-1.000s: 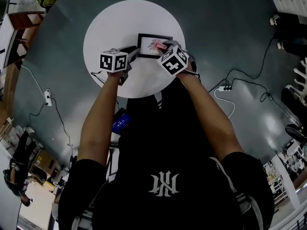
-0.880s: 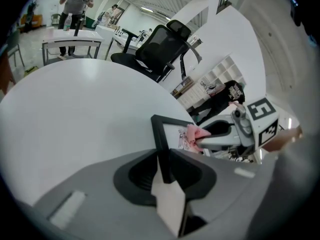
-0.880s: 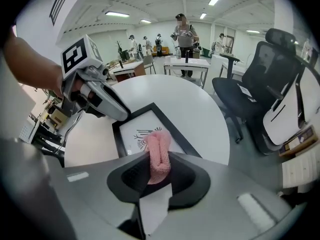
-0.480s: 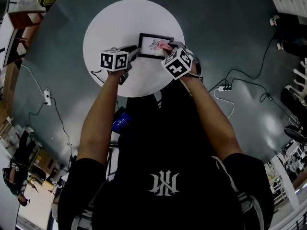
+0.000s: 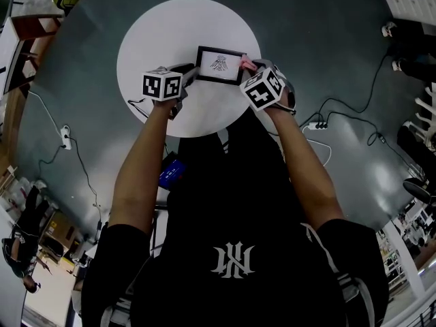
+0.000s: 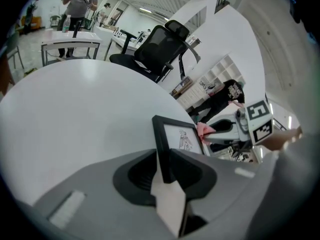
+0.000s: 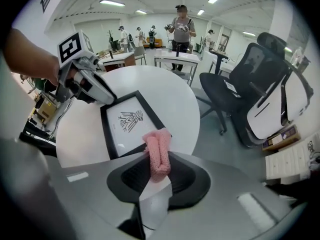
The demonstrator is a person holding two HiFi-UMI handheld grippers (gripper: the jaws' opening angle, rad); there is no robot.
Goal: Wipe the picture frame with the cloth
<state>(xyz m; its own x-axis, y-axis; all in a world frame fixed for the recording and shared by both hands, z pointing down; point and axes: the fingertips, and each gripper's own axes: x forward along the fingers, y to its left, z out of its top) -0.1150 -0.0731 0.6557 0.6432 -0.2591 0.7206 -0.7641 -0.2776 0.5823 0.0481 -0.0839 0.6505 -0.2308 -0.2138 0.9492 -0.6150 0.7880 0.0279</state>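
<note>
Pink knitted cloth (image 7: 157, 151), folded into a roll, is pinched between the 2 jaws of the right claw (image 7: 156, 176). Its free end pokes out over the near right corner of the black rectangular picture frame (image 7: 127, 124), which holds a white bird print. On the frame's opposite short side the left claw (image 6: 167, 173) clamps the rim; its jaws have just eased a little wider with that rim between them. Beneath lies the round white worktop (image 5: 153, 36), with the frame a little right of its centre. The wiping seems under way at the right border. Next, the cloth likely needs dragging lightly along the other borders and glass while the left claw steadies the frame.
</note>
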